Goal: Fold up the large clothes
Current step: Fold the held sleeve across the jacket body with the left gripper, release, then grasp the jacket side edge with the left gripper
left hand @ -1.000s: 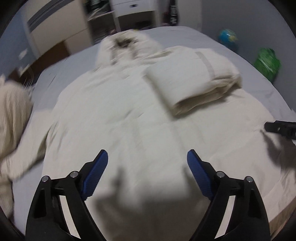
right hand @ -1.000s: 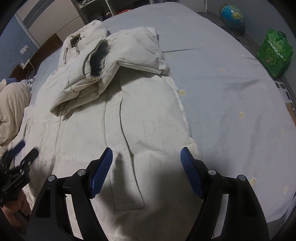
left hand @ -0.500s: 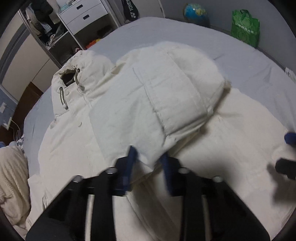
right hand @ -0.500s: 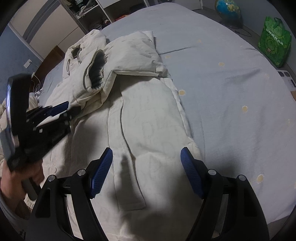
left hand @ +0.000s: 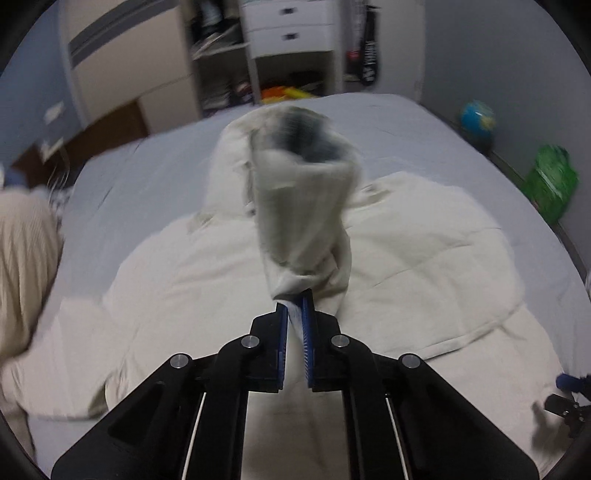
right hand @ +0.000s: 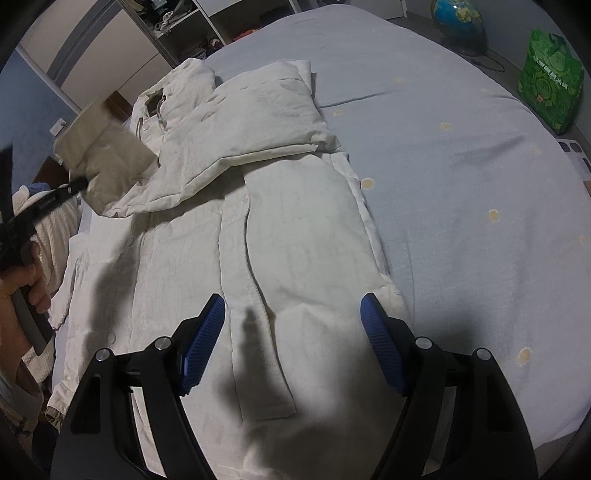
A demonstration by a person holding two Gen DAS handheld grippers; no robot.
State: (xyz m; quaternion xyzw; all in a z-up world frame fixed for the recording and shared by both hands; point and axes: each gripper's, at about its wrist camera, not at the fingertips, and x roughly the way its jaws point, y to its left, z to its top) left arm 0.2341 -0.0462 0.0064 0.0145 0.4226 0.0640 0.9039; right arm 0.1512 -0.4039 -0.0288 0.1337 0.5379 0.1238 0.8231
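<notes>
A large cream padded coat lies spread on the bed, hood at the far end, one sleeve folded across its chest. My left gripper is shut on the sleeve cuff and holds it lifted above the coat. In the right wrist view the left gripper shows at the left with the raised cuff. My right gripper is open and empty above the coat's lower front.
The bed has a pale blue sheet. A beige knit garment lies at the left. A green bag and a globe stand on the floor to the right. Shelves and drawers are behind the bed.
My left gripper has closed on the folded sleeve's cuff and lifted it up off the coat. My right gripper has stayed open in about the same place.
</notes>
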